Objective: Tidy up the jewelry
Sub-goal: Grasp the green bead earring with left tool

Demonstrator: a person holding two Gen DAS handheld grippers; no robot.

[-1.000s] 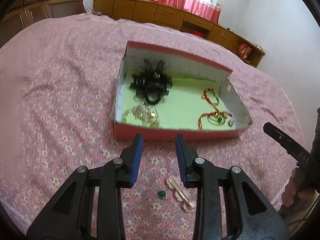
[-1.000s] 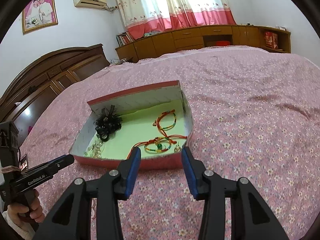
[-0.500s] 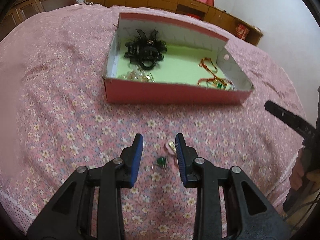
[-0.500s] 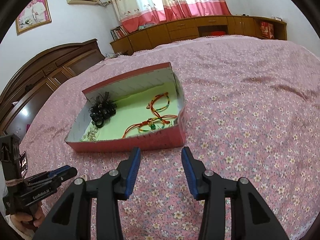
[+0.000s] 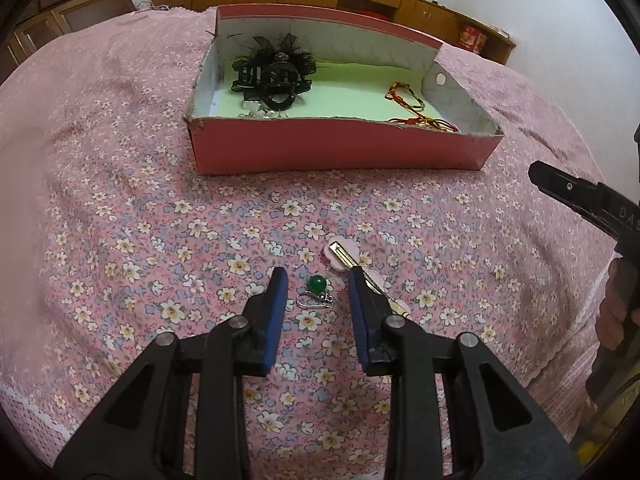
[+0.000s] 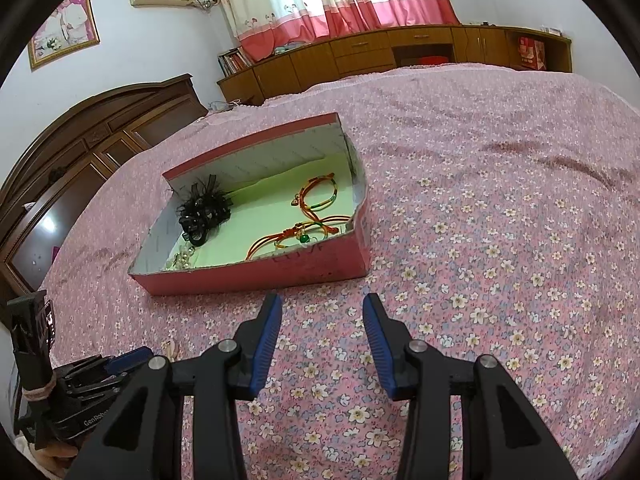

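Matt pink cotton bedspread with small printed flowers [image 5: 160, 208], faintly ribbed. Pink cardboard box [image 5: 340, 148], dull outside, white paper walls, pale green matt lining. Glossy green glass-like bead earring on a shiny silver metal hook [image 5: 316, 290]. Gilt metal hair clip on pale pink plastic flowers [image 5: 340, 256]. Black gauzy feathered hair claw [image 5: 272, 72], glossy plastic. Polished brown wooden cabinets [image 6: 360, 56].

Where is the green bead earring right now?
In the left wrist view, the green bead earring lies on the floral bedspread between the closing jaws of the left gripper, untouched, just left of the gold hair clip.
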